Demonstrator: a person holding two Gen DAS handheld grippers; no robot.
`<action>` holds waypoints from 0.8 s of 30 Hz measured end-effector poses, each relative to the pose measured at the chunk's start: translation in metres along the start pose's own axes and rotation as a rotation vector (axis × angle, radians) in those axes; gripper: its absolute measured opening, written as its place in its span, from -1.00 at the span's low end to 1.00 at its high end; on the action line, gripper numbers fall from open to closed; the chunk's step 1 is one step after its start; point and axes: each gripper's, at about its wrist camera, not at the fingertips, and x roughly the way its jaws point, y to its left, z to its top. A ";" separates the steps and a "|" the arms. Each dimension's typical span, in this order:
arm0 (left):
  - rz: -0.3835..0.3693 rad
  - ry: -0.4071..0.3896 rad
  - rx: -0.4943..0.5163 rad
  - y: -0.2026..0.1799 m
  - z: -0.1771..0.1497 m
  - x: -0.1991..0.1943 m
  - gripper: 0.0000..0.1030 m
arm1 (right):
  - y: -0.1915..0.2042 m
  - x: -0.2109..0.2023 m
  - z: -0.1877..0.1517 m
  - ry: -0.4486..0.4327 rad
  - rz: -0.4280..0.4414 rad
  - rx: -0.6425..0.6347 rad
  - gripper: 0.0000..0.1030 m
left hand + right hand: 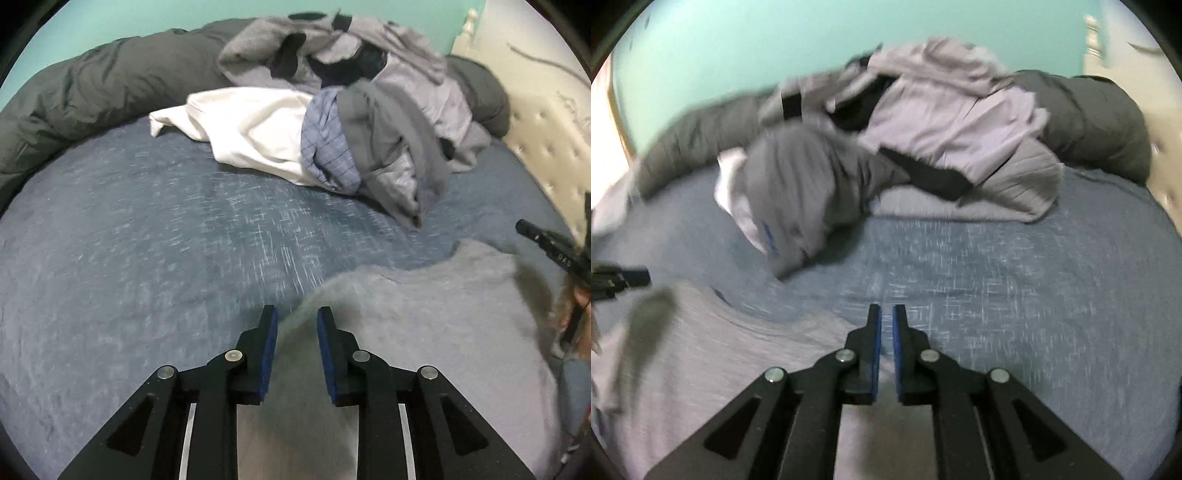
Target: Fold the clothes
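A light grey garment [443,314] lies spread on the blue bed sheet [147,240] at the near right. A blurred, darker fold of it runs up between the blue pads of my left gripper [297,314], whose jaws stand a little apart around the cloth. In the right wrist view the same garment [720,350] covers the near left. My right gripper [886,312] is almost fully closed at the garment's right edge, with cloth under and between its fingers. The left gripper [628,277] shows at the left border there.
A pile of unfolded clothes [369,92] sits at the back of the bed, with a white piece [251,125] and a blue checked piece [325,147]. A dark grey duvet [92,85] is rolled along the far edge. A tufted cream headboard [546,129] stands right.
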 end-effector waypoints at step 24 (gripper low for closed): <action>0.101 0.085 -0.332 0.082 -0.281 -0.173 -0.03 | 0.073 -0.179 -0.209 0.043 0.209 0.233 0.14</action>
